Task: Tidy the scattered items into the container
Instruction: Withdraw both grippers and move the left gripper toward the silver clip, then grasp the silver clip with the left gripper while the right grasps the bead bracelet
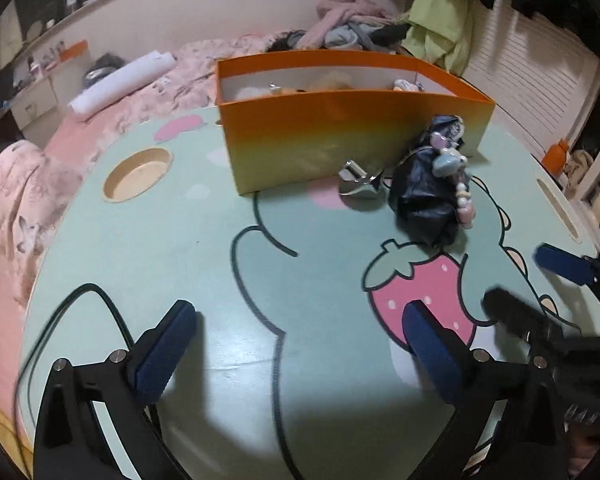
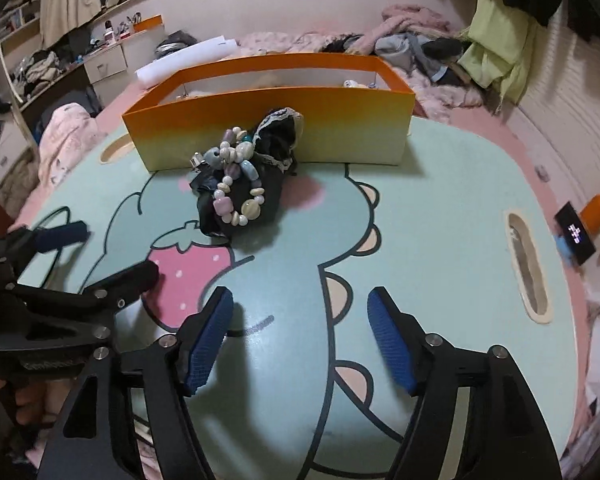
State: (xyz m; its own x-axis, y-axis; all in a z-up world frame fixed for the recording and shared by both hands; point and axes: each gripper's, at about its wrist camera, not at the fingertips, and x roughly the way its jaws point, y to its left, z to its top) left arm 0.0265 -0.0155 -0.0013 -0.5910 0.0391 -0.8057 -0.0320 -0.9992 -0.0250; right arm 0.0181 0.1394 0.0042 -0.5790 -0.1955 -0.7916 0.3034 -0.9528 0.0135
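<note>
Nearest in each wrist view are the blue-padded jaws: the left gripper (image 1: pixel 300 336) stands spread wide with nothing between its pads, and the right gripper (image 2: pixel 300 332) is likewise released and empty, both hovering low over the mint-green cartoon-printed bench (image 2: pixel 440 240), side by side at its near edge. Further in, past the pink strawberry drawing (image 1: pixel 420 292), lies the crumpled black cloth with a lace-trimmed edge (image 2: pixel 272 160), and draped across it a chunky beaded bracelet of cream, lilac and pale-blue beads (image 2: pixel 236 188). Just left of the cloth, seen from the left wrist, sits a small shiny silver metal clip (image 1: pixel 356 184). All three rest on the bench close against the near wall of the tall orange cardboard box (image 1: pixel 340 136), the container, which already holds a few items whose kind cannot be made out. Beyond it stretches a bed with pink bedding (image 1: pixel 140 92) and heaped clothes. The main hazards, as I judge them: grabbing the cloth could let the loose bracelet slide off and drop onto the bench or roll toward an edge; pinching the bracelet alone may snag the lace and drag the cloth along; and a reach that overshoots could shove the light box backward toward the far edge and the bed. The two grippers also sit close enough to collide if both go in together.
</note>
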